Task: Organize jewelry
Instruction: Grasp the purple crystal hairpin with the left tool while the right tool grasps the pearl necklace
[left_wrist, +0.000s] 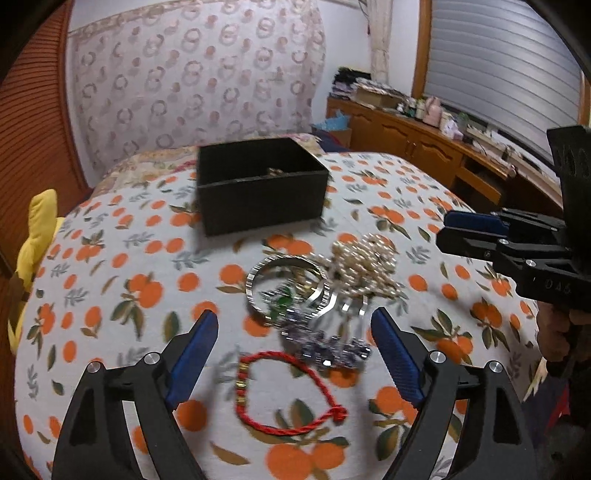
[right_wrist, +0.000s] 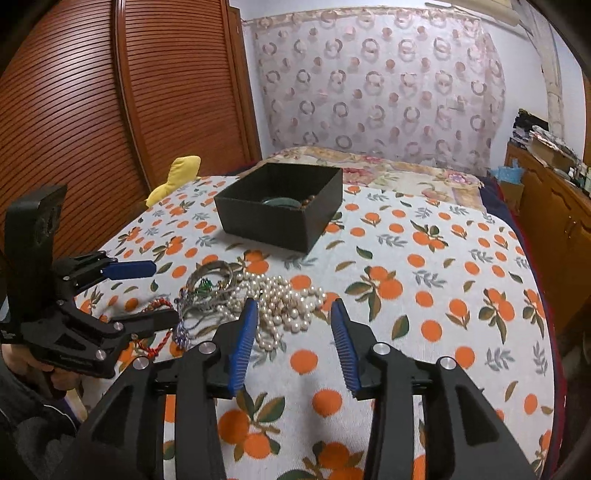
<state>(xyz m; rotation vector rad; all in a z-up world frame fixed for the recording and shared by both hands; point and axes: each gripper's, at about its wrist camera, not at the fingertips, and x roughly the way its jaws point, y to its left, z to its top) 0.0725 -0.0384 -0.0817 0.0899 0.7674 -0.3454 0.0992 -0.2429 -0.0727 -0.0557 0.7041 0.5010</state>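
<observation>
A heap of jewelry lies on the orange-print bedspread (right_wrist: 424, 295): a pearl necklace (left_wrist: 369, 266) (right_wrist: 291, 295), silver bangles (left_wrist: 288, 288) (right_wrist: 210, 277), a purple beaded piece (left_wrist: 325, 347) and a red cord bracelet (left_wrist: 288, 395). Behind it stands an open black box (left_wrist: 258, 192) (right_wrist: 280, 225) with a green bangle (right_wrist: 277, 201) inside. My left gripper (left_wrist: 293, 314) (right_wrist: 164, 293) hangs open over the bangles and the purple piece, holding nothing. My right gripper (right_wrist: 294, 302) (left_wrist: 445, 230) is open just short of the pearls, nothing pressed between its pads.
A yellow plush toy (left_wrist: 33, 236) (right_wrist: 177, 177) lies at the bed's left edge by the louvred wooden door (right_wrist: 110, 110). A cluttered wooden cabinet (left_wrist: 424, 147) runs along the right wall. A hand (right_wrist: 37, 369) holds the left gripper's handle.
</observation>
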